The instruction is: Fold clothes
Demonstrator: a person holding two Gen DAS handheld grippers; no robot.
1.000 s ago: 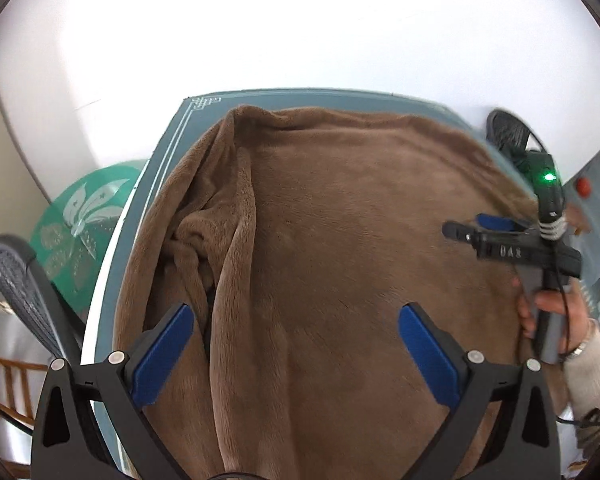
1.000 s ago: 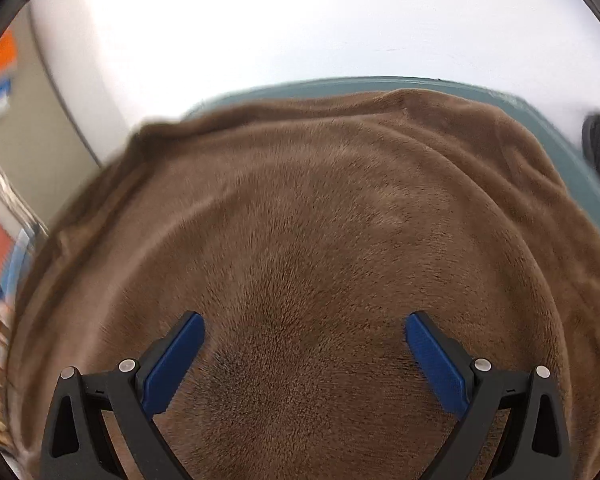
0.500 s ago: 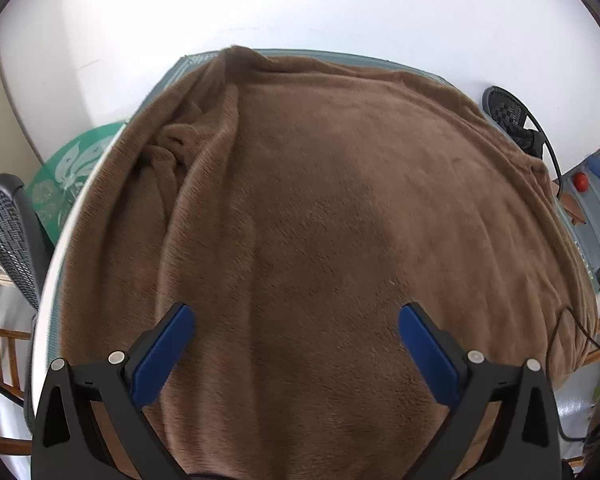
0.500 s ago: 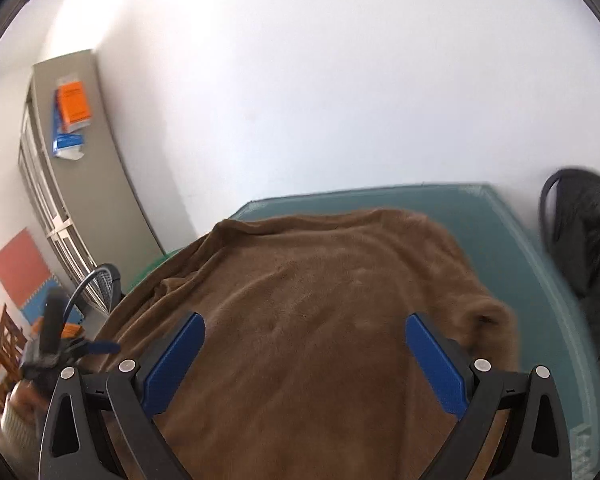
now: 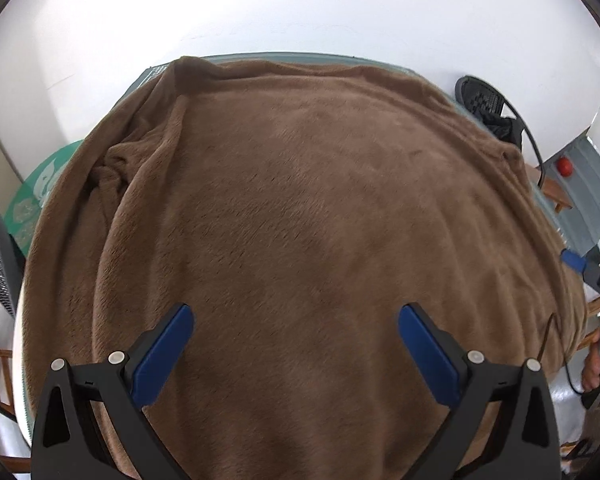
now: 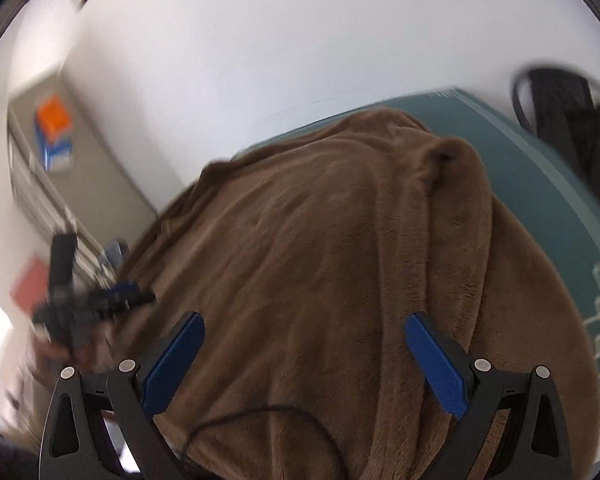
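Right gripper [image 6: 300,356] swung right; table [image 6: 540,184] edge exposed.

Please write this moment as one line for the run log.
left gripper: open, empty | right gripper: open, empty | brown fleece garment: spread on teal table

We see a plain white wall [image 5: 300,12] rising behind the teal bench [image 6: 540,168]. Left of the bench stands a beige cabinet [image 6: 112,184] with an orange-and-blue box [image 6: 54,132] on top; right of it sits a black mesh chair [image 6: 560,100].
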